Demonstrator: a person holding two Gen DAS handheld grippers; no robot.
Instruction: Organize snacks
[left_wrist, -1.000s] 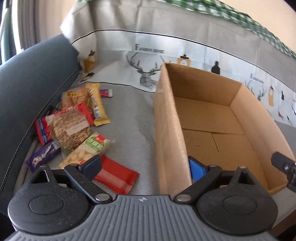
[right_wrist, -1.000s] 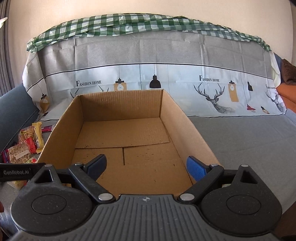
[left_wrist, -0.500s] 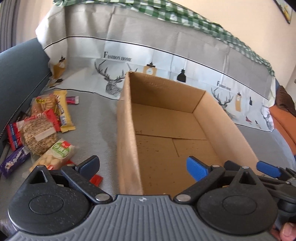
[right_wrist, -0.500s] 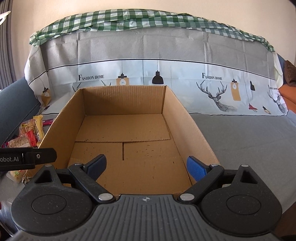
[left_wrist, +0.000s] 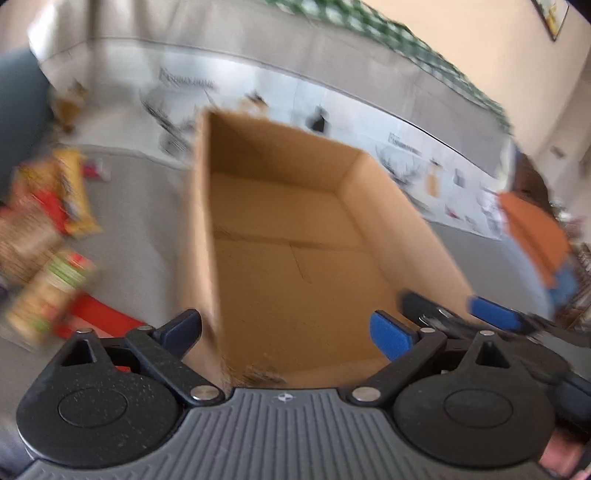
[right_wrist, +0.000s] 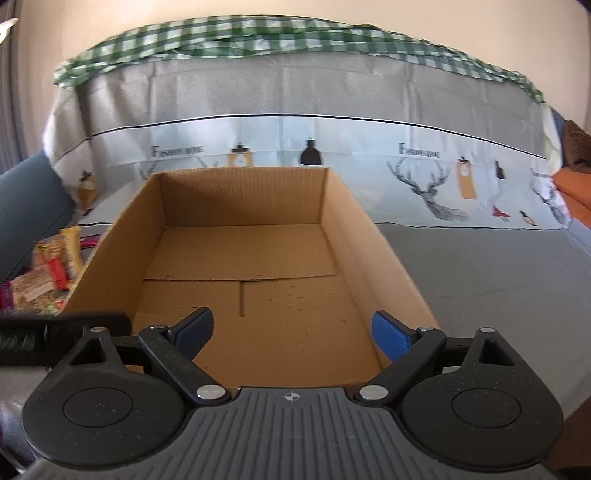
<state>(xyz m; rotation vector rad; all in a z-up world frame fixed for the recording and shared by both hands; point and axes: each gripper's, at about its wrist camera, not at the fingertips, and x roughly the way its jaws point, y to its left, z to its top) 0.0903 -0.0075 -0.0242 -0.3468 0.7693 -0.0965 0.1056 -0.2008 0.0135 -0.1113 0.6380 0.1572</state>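
Observation:
An open cardboard box (left_wrist: 280, 258) with nothing in it lies on the grey cloth; it also shows in the right wrist view (right_wrist: 243, 258). Several snack packs (left_wrist: 48, 236) lie in a pile left of the box, blurred, with a red bar (left_wrist: 92, 314) nearest me; the pile also shows in the right wrist view (right_wrist: 51, 262). My left gripper (left_wrist: 286, 330) is open and empty, straddling the box's near left corner. My right gripper (right_wrist: 291, 332) is open and empty over the box's near edge, and shows at the right of the left wrist view (left_wrist: 454, 314).
A patterned cloth (right_wrist: 295, 166) with deer prints drapes up behind the box, topped by green checked fabric (right_wrist: 258, 40). A dark blue cushion (right_wrist: 26, 206) borders the snacks on the left. Orange fabric (left_wrist: 532, 236) lies at the far right.
My left gripper has swung right and toward the box, from over the snack pile to its near left corner; its view is motion-blurred. My right gripper has moved slightly closer to the box.

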